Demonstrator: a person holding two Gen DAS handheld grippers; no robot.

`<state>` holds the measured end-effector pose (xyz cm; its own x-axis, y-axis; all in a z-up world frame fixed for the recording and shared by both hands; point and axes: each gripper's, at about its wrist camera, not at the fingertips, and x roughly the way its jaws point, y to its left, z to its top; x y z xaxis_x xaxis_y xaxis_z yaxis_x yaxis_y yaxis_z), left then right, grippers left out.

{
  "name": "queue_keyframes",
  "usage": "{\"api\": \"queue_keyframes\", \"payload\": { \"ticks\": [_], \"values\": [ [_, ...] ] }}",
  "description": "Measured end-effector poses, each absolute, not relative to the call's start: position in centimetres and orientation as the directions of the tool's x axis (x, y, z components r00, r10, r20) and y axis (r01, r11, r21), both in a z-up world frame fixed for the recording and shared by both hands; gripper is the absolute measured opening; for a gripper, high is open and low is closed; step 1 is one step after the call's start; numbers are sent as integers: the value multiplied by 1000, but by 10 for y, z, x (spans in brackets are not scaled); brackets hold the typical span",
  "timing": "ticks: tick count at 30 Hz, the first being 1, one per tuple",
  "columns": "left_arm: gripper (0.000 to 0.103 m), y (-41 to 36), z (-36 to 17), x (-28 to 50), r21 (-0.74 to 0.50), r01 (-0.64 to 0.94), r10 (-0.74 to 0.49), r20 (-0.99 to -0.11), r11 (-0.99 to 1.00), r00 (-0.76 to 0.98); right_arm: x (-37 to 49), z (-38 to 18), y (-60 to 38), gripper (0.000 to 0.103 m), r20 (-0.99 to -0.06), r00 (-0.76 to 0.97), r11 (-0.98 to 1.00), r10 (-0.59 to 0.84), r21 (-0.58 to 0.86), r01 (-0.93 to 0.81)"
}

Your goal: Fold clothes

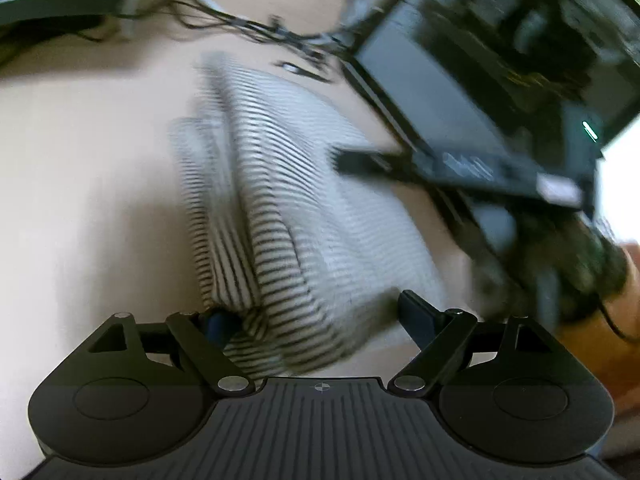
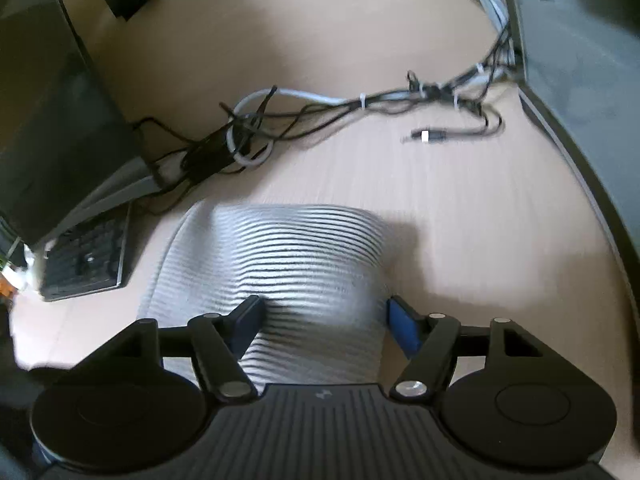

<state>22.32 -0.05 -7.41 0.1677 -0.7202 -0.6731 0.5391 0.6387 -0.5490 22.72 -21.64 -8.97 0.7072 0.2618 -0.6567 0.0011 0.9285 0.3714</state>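
Note:
A white garment with thin black stripes [image 1: 288, 200] lies bunched in long folds on a pale wooden table [image 1: 88, 160]. My left gripper [image 1: 316, 318] is open and low over the garment's near end. Its left fingertip [image 1: 218, 324] is tucked against a fold, and its right fingertip [image 1: 416, 312] is beside the cloth's edge. In the right wrist view, the same striped garment [image 2: 296, 248] lies flat and my right gripper [image 2: 325, 318] is open, with cloth between its spread fingers. The right gripper's blurred black body [image 1: 480, 172] crosses the left wrist view.
A dark monitor [image 1: 500, 60] stands beside the garment. A keyboard [image 2: 86, 260] and another monitor [image 2: 48, 120] sit at the left. A tangle of cables [image 2: 248, 132] and a loose plug [image 2: 428, 136] lie behind the cloth. A gloved hand [image 1: 568, 264] holds the right tool.

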Motion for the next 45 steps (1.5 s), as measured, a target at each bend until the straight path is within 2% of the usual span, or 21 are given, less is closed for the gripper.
{"api": "queue_keyframes", "payload": {
  "ticks": [4, 9, 14, 18, 20, 23, 25, 26, 28, 29, 33, 37, 42, 45],
  "values": [
    [87, -8, -69, 212, -576, 566, -755, -641, 590, 134, 222, -73, -212, 69, -626, 751, 960, 212, 277, -40],
    [91, 20, -48, 216, -568, 553, -764, -607, 610, 218, 200, -62, -211, 84, -602, 774, 971, 195, 231, -65],
    [90, 35, -35, 232, -506, 490, -690, -636, 711, 345, 167, -61, -192, 84, -567, 808, 984, 158, 163, -79],
    [83, 44, -32, 234, -403, 445, -588, -678, 800, 442, 131, -45, -135, 86, -483, 852, 970, 204, -18, -242],
    [79, 49, -33, 236, -380, 418, -554, -690, 825, 467, 129, -56, -106, 87, -488, 851, 944, 193, -143, -296],
    [79, 59, -37, 240, -385, 380, -535, -692, 841, 485, 132, -79, -65, 87, -504, 851, 876, 147, -333, -349],
    [79, 66, -38, 239, -394, 371, -537, -687, 841, 489, 134, -77, -66, 81, -504, 853, 869, 136, -353, -346],
    [80, 69, -38, 237, -398, 369, -540, -683, 840, 492, 136, -73, -71, 62, -502, 854, 874, 133, -346, -340],
    [81, 76, -39, 234, -407, 363, -543, -677, 838, 497, 138, -65, -80, 45, -500, 857, 884, 128, -334, -327],
    [83, 80, -40, 233, -411, 358, -544, -675, 838, 499, 139, -61, -85, 28, -498, 858, 889, 125, -328, -320],
    [83, 93, -47, 231, -433, 316, -536, -680, 844, 500, 137, -39, -88, 26, -490, 860, 858, 145, -370, -355],
    [84, 97, -46, 224, -434, 318, -538, -676, 843, 504, 135, -62, -68, 26, -526, 840, 812, 129, -430, -394],
    [86, 95, -38, 216, -412, 354, -542, -667, 840, 511, 132, -96, -41, 39, -571, 815, 751, 96, -496, -436],
    [86, 90, -33, 214, -401, 387, -555, -658, 830, 508, 135, -93, -39, 45, -589, 804, 774, 81, -471, -423]
  ]
}}
